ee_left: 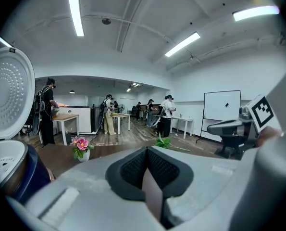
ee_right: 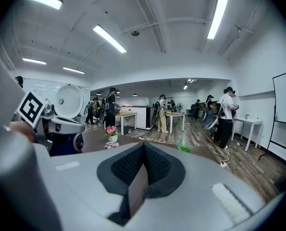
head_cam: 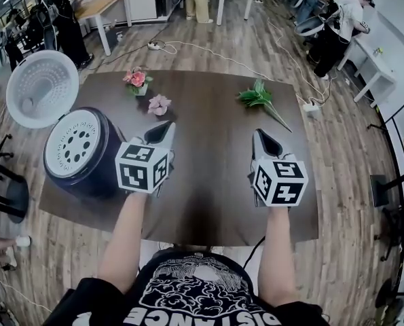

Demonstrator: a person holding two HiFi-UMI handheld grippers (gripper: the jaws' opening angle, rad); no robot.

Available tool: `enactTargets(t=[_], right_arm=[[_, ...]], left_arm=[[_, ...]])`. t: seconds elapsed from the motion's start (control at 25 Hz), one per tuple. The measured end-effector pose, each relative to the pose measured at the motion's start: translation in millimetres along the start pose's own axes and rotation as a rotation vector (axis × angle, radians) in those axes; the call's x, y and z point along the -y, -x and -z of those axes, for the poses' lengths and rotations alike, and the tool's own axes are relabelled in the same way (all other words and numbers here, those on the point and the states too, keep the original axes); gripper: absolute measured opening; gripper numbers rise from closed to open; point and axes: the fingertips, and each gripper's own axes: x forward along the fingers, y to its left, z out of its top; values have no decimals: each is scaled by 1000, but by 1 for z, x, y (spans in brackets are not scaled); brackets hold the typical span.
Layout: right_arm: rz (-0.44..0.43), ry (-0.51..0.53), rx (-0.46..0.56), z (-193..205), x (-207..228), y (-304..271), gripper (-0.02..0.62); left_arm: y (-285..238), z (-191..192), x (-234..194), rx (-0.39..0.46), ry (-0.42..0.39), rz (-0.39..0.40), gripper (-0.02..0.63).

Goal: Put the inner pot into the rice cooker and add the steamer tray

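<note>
The steamer tray [head_cam: 72, 143] covers the mouth of the rice cooker [head_cam: 93, 178], so in the head view whatever lies under it is hidden. In the left gripper view the dark rim cuts off the rice cooker at 8 o'clock and its raised lid [ee_left: 8, 100] at 9 o'clock. In the right gripper view the left gripper [ee_right: 80, 127] hides part of the rice cooker at 9 o'clock. The people [ee_right: 162, 112] at the back are too small to make out.

Dark brown surface [head_cam: 215, 182]. Small pot of pink flowers [head_cam: 138, 80] near far edge, left of middle. Loose pink bloom [head_cam: 159, 104] just beside it, nearer side. Green leafy sprig [head_cam: 259, 98] far right, well apart. White cable [head_cam: 208, 51] on plank floor beyond. Whiteboard [ee_left: 222, 106] against wall.
</note>
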Motion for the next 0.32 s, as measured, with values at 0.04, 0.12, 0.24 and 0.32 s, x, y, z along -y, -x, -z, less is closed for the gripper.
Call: enactTargets(t=[0.04, 0.12, 0.24, 0.32], right_arm=[[-2, -1, 1, -1, -2, -1, 0], [-8, -2, -1, -2, -6, -3, 0], [-15, 0, -3, 1, -10, -7, 0], [-18, 1, -4, 3, -11, -10, 0]], left_arm=[[0, -2, 0, 1, 0, 1, 3], [1, -5, -2, 4, -1, 3, 3], [-1, -4, -2, 4, -3, 9, 3], [-4, -2, 0, 4, -5, 14, 3]])
